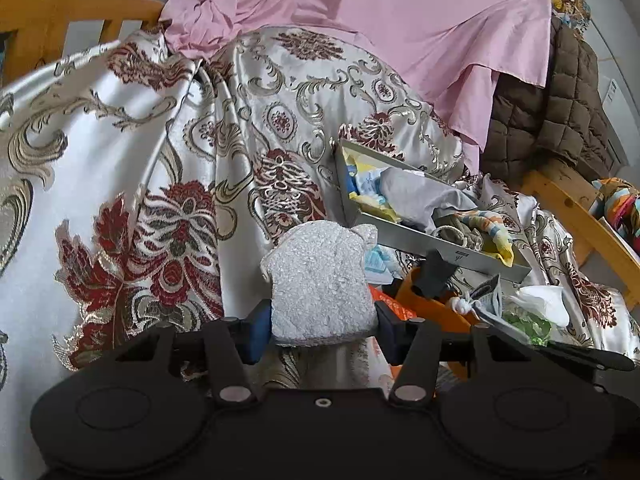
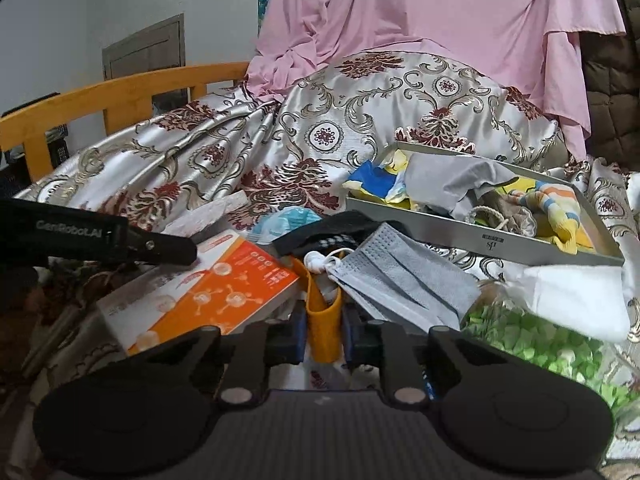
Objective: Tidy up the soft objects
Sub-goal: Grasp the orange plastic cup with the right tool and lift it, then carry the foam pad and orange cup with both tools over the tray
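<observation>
My left gripper (image 1: 324, 326) clamps the white fuzzy cloth (image 1: 320, 280), right gripper (image 2: 324, 334) pinches the orange piece (image 2: 323, 320); lift both clear, drop into tray (image 1: 404, 236) ahead-right.

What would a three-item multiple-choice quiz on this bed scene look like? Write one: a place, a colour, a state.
1. Where does the grey tray sit?
A. on the patterned bedspread
B. on the floor
C. on a chair

2. What colour is the sheet draped at the back?
A. green
B. pink
C. black

3. What is between the left gripper fingers?
A. nothing
B. a book
C. a white towel

Answers: 1 A, the bedspread lies around and under the tray; 2 B, both views show it pink; 3 C, the fingers press the folded towel from both sides.
</observation>
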